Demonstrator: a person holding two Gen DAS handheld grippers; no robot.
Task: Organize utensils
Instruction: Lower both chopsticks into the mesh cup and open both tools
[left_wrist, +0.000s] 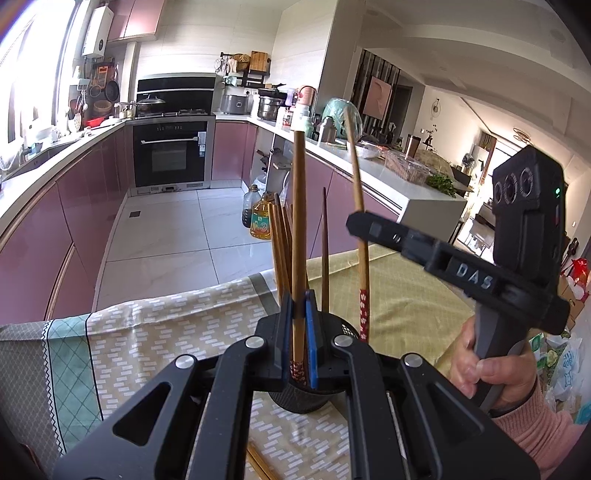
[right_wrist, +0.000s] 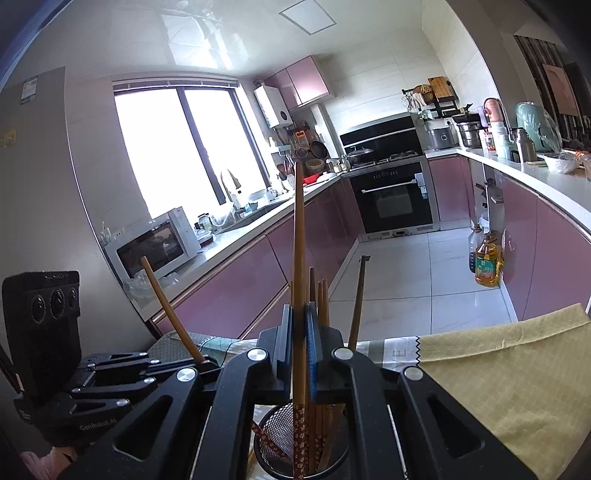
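**Both tongs pinching chopsticks over the holder**

Left wrist view: my left gripper (left_wrist: 299, 332) is pressed on an upright chopstick (left_wrist: 298, 221), its patterned end inside the black mesh holder (left_wrist: 295, 400). The right gripper (left_wrist: 356, 221) pinches another chopstick (left_wrist: 355, 166).

Right wrist view: my right gripper (right_wrist: 300, 343) clamps its chopstick (right_wrist: 299, 258) directly above the holder (right_wrist: 273, 432).

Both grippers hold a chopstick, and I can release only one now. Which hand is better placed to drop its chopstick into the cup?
Right, likely. Its chopstick already stands with the patterned end inside the cup; the left gripper holds its own tilted, off to the cup's side.
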